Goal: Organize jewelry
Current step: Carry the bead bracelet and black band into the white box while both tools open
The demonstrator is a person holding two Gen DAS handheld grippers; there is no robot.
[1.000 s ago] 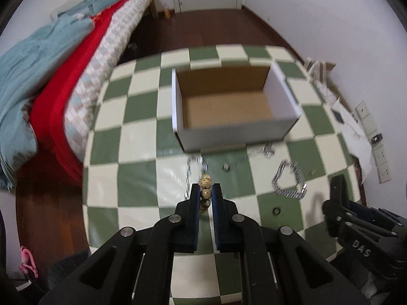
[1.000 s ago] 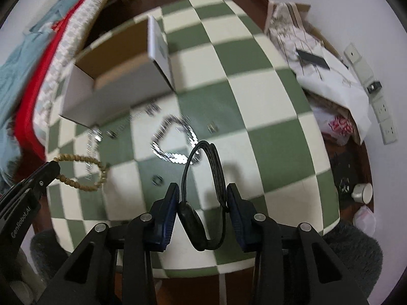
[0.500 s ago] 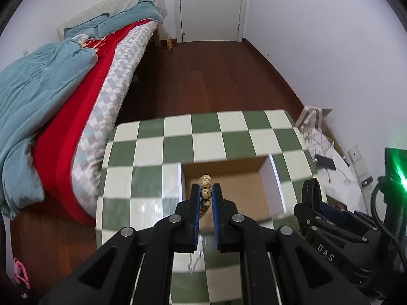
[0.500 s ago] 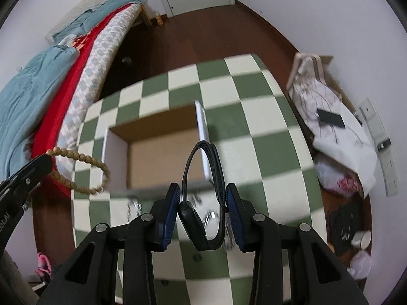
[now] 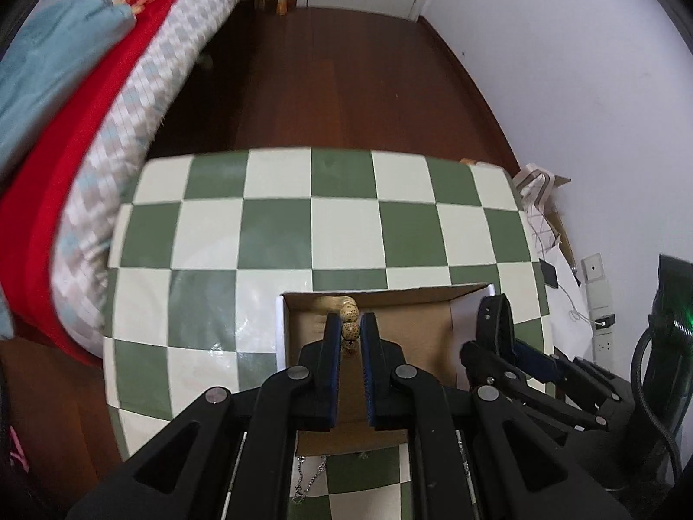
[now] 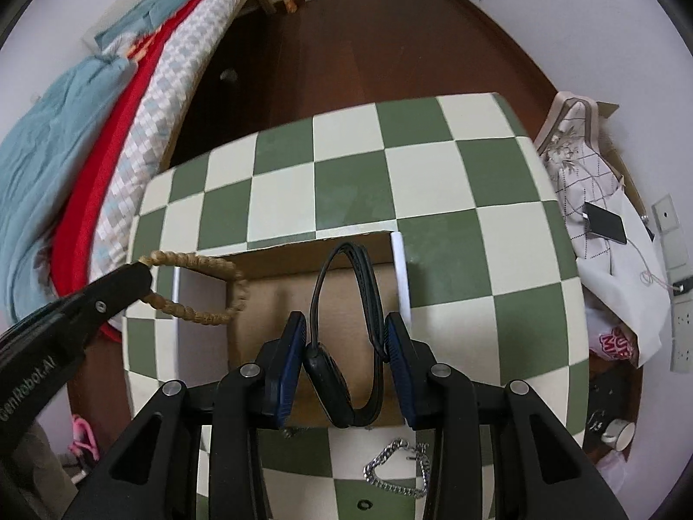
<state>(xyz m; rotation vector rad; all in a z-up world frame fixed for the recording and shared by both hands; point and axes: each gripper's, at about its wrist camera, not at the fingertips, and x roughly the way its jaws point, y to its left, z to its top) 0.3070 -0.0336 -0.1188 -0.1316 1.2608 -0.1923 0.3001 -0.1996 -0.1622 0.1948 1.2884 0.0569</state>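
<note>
My left gripper [image 5: 350, 338] is shut on a wooden bead bracelet [image 5: 349, 323] and holds it above the open cardboard box [image 5: 437, 325]. In the right wrist view the bead bracelet [image 6: 203, 290] hangs as a loop over the box's left side. My right gripper [image 6: 346, 338] is shut on a black watch [image 6: 346, 329] above the box [image 6: 268, 303]. A silver chain bracelet [image 6: 396, 472] and a small ring [image 6: 365, 505] lie on the checkered table [image 6: 433, 199] in front of the box. Another silver chain [image 5: 309, 479] lies under my left gripper.
A bed [image 5: 86, 108] with red and blue covers stands left of the table. A bag, papers and a phone [image 6: 604, 223] lie right of the table by the wall. The right gripper shows in the left wrist view [image 5: 511, 346].
Both grippers have moved forward over the box with their loads. The bead bracelet and the watch now hang above the box opening.
</note>
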